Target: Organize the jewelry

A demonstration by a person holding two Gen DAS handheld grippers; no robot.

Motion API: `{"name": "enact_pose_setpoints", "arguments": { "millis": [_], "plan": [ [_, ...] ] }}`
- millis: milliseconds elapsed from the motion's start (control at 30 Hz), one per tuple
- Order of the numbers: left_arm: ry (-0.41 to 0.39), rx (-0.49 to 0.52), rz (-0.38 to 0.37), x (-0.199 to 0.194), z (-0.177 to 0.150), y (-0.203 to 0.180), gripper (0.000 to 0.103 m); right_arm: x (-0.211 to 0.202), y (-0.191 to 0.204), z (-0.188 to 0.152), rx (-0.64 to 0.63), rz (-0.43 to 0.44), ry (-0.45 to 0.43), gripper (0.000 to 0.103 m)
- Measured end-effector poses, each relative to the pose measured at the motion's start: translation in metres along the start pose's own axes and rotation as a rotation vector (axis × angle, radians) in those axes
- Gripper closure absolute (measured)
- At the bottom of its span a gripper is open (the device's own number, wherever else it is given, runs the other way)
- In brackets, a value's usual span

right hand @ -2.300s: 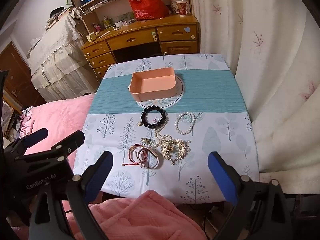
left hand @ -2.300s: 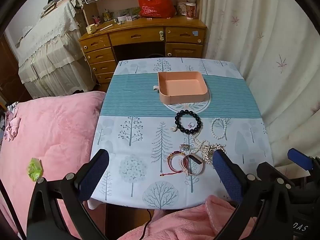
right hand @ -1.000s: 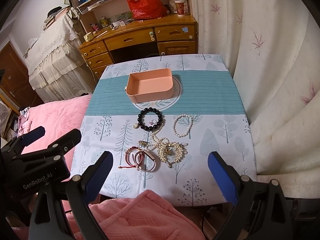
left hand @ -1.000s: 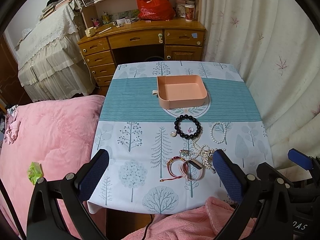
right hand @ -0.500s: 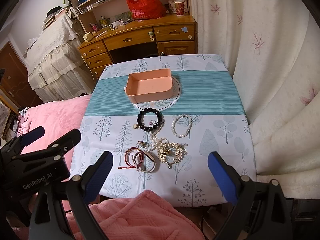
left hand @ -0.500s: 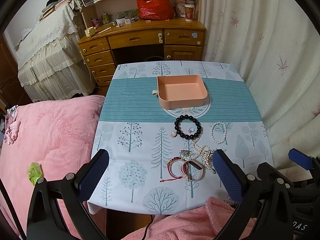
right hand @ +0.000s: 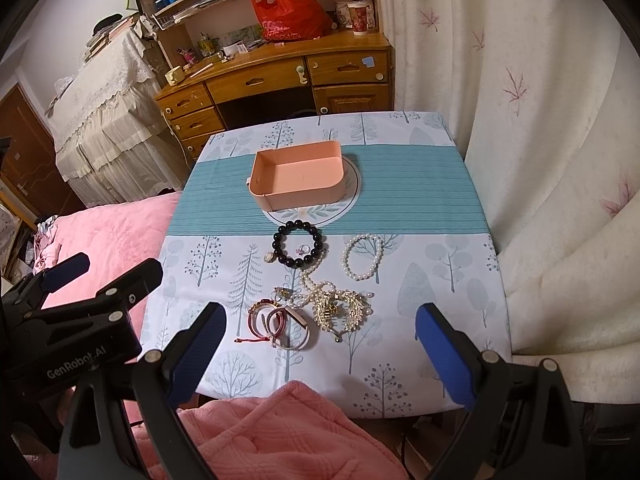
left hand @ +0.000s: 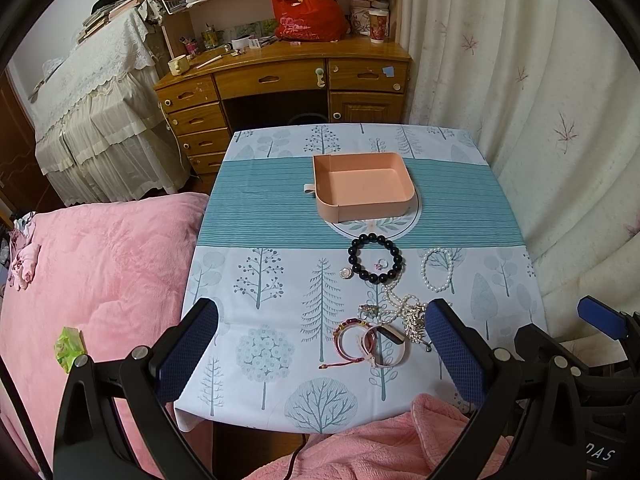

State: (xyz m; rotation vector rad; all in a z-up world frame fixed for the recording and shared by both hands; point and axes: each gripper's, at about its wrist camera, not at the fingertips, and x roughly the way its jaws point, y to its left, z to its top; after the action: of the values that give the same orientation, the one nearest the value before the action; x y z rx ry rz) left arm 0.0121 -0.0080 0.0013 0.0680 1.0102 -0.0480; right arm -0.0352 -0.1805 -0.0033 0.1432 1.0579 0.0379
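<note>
Nothing sorted yet: pink tray (left hand: 362, 184) empty, bracelets (left hand: 370, 342) and beads (right hand: 299, 243) loose on tablecloth (left hand: 272, 276); left gripper (left hand: 322, 350) and right gripper (right hand: 320, 354) spread wide, holding nothing.

Behind the surface (left hand: 256, 280), a wooden desk (left hand: 280, 80) with drawers; on top, a red plastic bag (left hand: 306, 14) and a printed cup (left hand: 378, 26). Left, a pink blanket (left hand: 100, 264) with a green wrapper (left hand: 68, 346). Right, a cream curtain (right hand: 520, 120) with leaf print. Far left, lace-covered furniture (left hand: 96, 92).
</note>
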Motion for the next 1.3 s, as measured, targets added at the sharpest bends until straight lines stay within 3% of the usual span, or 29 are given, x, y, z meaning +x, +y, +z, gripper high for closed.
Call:
{"name": "enact_pose_setpoints", "arguments": {
  "millis": [400, 500, 700, 900, 1067, 1200, 1267, 1300],
  "plan": [
    [0.03, -0.043, -0.034, 0.015, 0.009, 0.013, 0.001, 0.006, 0.0, 0.018, -0.036, 0.052, 0.003, 0.007],
    [0.066, -0.046, -0.042, 0.029, 0.002, 0.018, 0.001, 0.008, -0.003, 0.019, -0.066, -0.012, -0.059, 0.007],
    [0.189, -0.004, -0.097, 0.078, -0.029, 0.019, 0.001, 0.044, -0.007, -0.007, -0.153, -0.058, -0.062, 0.007],
    [0.231, 0.034, -0.196, 0.125, -0.062, 0.014, 0.001, 0.094, -0.005, -0.048, -0.303, -0.09, -0.064, 0.007],
    [0.299, 0.013, -0.194, 0.175, -0.078, 0.018, 0.001, 0.135, 0.003, -0.076, -0.346, 0.021, -0.009, 0.007],
    [0.287, 0.014, -0.183, 0.199, -0.083, 0.025, 0.006, 0.165, 0.009, -0.086, -0.214, 0.111, 0.042, 0.023],
    [0.256, 0.033, -0.176, 0.206, -0.085, 0.03, 0.006, 0.181, 0.01, -0.088, -0.113, 0.136, 0.072, 0.034],
    [0.245, 0.044, -0.176, 0.209, -0.085, 0.031, 0.007, 0.189, 0.011, -0.089, -0.055, 0.136, 0.088, 0.046]
  ]
}}
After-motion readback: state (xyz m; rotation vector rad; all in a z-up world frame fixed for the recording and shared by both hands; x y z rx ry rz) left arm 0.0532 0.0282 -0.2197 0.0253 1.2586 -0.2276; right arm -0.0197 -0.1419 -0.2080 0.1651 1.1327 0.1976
